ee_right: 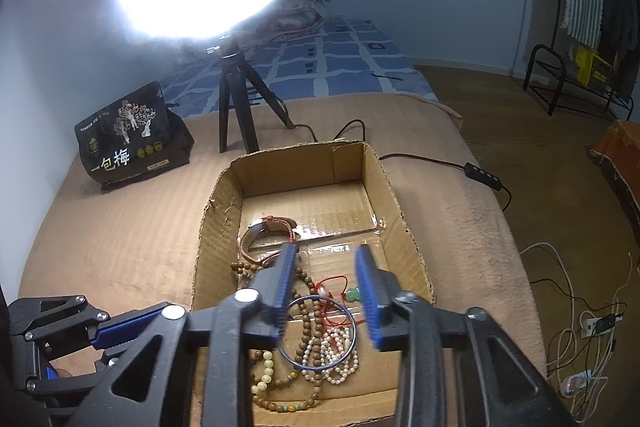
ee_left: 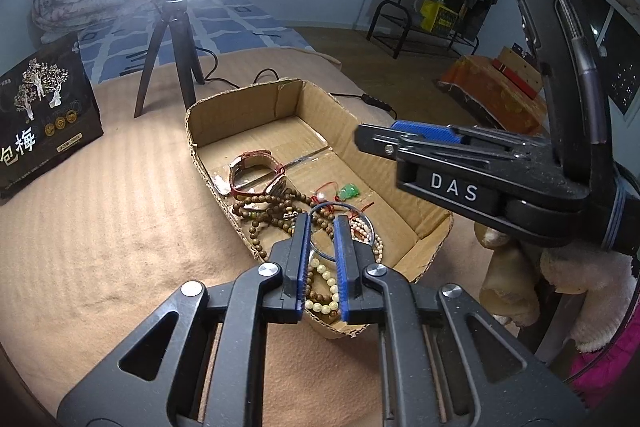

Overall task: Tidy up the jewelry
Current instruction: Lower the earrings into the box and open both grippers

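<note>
A shallow cardboard box (ee_right: 224, 183) sits on the tan blanket and holds the jewelry. At its left lies a watch (ee_right: 260, 231) with a red-brown strap. Nearer are brown wooden bead strings (ee_right: 312, 311), a thin blue bangle (ee_right: 353, 327), a pearl bracelet (ee_right: 340, 359), cream beads (ee_right: 266, 367) and a green pendant (ee_right: 353, 293) on red cord. My right gripper (ee_right: 326, 251) hangs open over the bangle with nothing between its pads. My left gripper (ee_left: 322, 223) stands above the box's near end with a narrow gap, gripping nothing. The right gripper (ee_left: 372, 139) also shows there, over the box's right wall.
A bright ring light on a dark tripod (ee_right: 236, 107) stands behind the box. A black printed bag (ee_right: 128, 139) stands at the back left. A cable with a switch (ee_right: 480, 175) runs off the right side of the bed. Chargers and cords (ee_right: 580, 347) lie on the floor.
</note>
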